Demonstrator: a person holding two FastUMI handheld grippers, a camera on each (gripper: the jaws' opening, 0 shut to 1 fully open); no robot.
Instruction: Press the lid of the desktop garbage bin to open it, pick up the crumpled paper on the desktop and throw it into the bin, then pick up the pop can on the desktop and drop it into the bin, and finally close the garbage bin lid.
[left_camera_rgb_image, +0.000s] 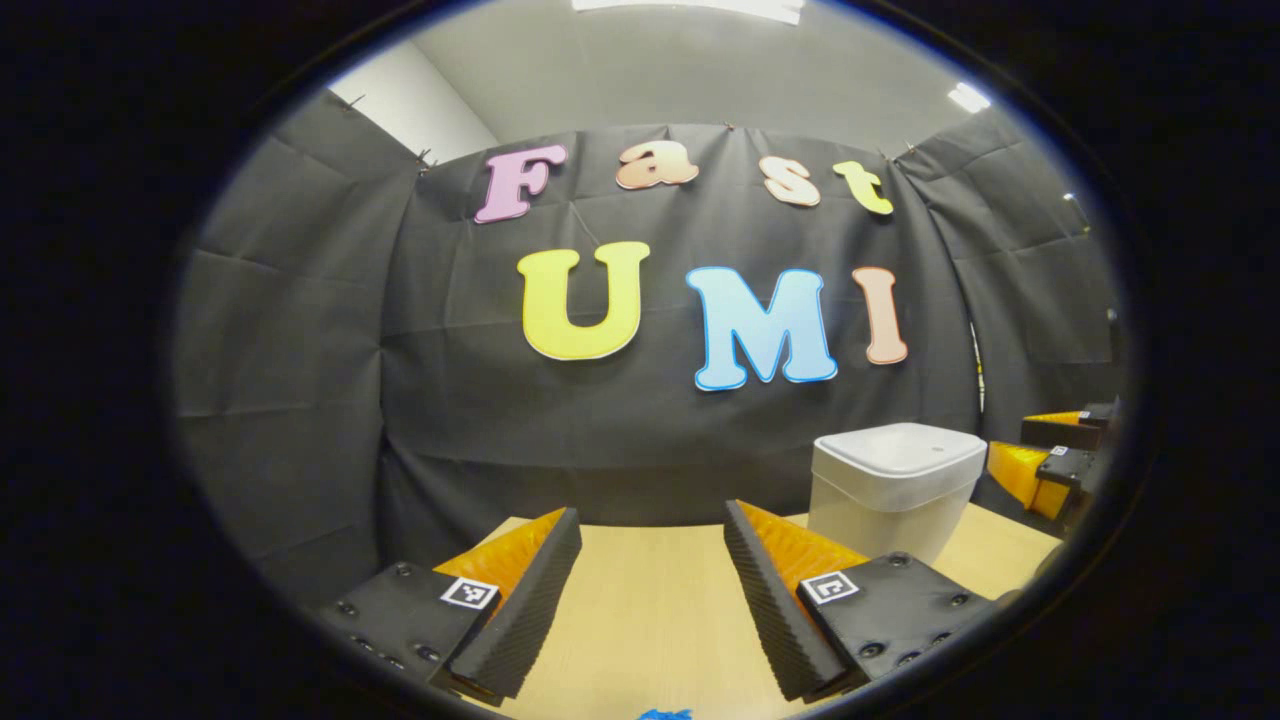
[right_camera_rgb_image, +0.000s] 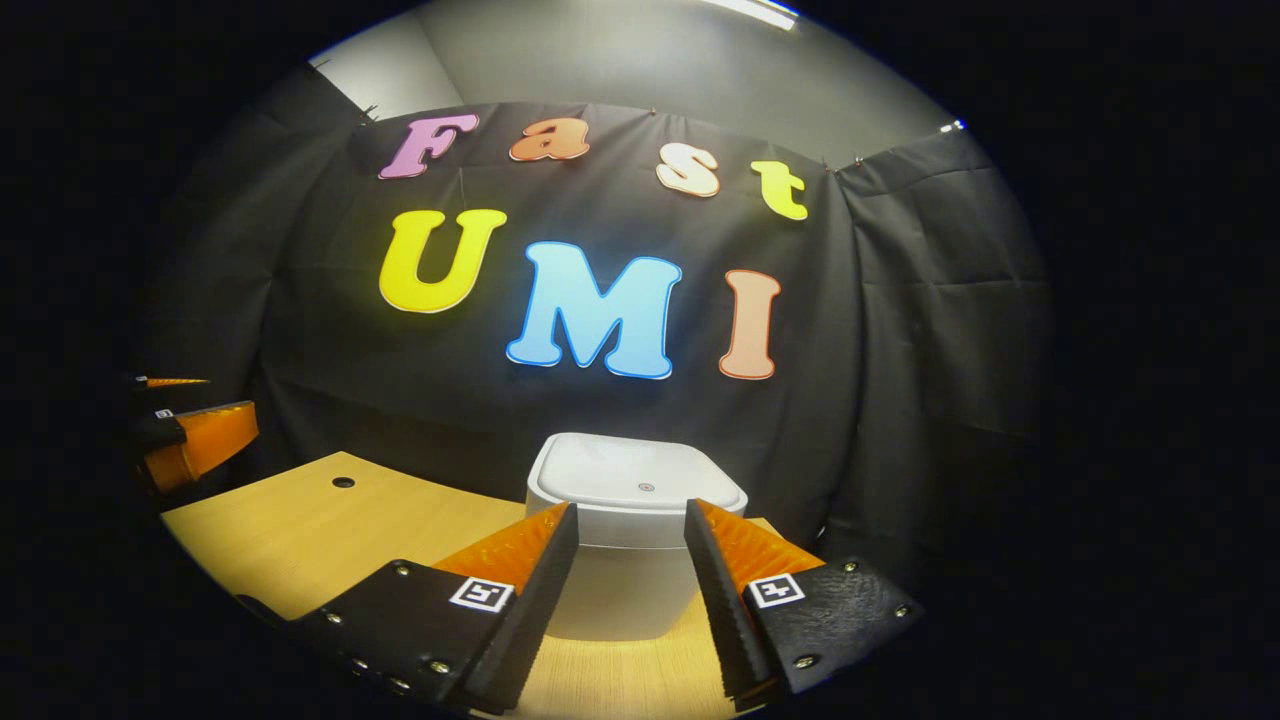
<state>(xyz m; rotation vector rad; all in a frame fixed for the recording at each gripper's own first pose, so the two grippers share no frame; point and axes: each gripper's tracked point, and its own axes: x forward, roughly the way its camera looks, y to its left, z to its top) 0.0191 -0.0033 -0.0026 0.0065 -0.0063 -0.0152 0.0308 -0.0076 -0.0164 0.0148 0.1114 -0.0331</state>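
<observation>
Facing bin (right_camera_rgb_image: 635, 540) square-on with my right gripper (right_camera_rgb_image: 630, 580), fingers spread, empty; lid (right_camera_rgb_image: 640, 478) down, so press comes first. My left gripper (left_camera_rgb_image: 650, 590) released too, hanging above desk (left_camera_rgb_image: 650, 620), bin off to its right.

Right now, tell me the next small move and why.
Probably ease the right gripper forward and down onto the lid of the garbage bin to press it. The lid sits shut, the bin stands straight ahead between that gripper's open fingers, and the left gripper, also open, sees the bin off to its right side on the table.
</observation>
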